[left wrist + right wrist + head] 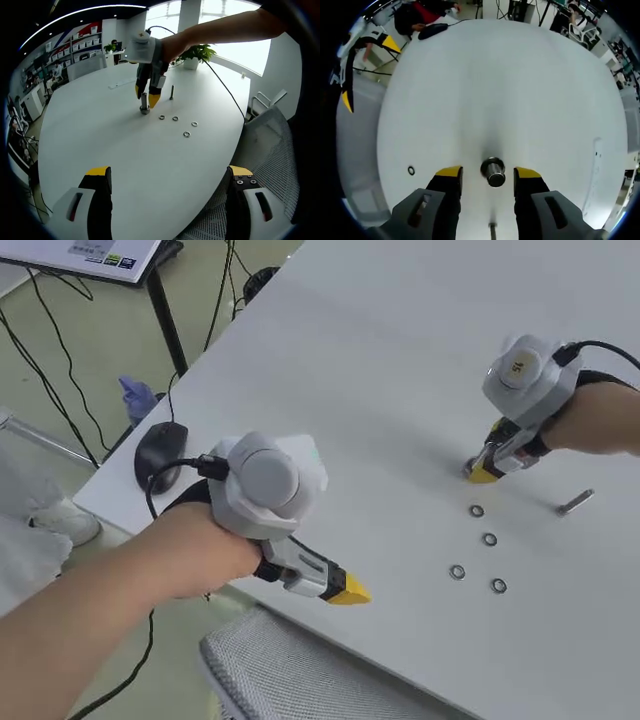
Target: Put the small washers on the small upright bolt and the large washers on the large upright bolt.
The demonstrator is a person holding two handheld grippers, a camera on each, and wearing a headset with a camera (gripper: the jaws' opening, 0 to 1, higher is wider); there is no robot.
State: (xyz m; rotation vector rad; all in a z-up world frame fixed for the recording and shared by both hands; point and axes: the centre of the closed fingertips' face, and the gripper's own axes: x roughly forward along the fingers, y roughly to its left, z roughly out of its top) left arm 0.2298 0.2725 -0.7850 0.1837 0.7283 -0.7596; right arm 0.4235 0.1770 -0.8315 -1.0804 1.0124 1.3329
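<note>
Several loose washers [490,539] [175,118] lie flat on the white table [380,370]. The large bolt [493,171] [145,106] stands upright between the fingers of my right gripper [483,475] [488,173], which is open, with a gap on each side of the bolt. The thin small bolt [576,502] [171,92] stands just beyond it. My left gripper [350,592] [169,172] is open wide and holds nothing, hovering near the table's front edge, well short of the washers. One washer [411,170] lies left of the right gripper's fingers.
A black computer mouse [160,450] with its cable sits at the table's left corner. A grey mesh chair [290,680] stands below the front edge. Cables run over the floor to the left. A potted plant [197,52] stands at the table's far side.
</note>
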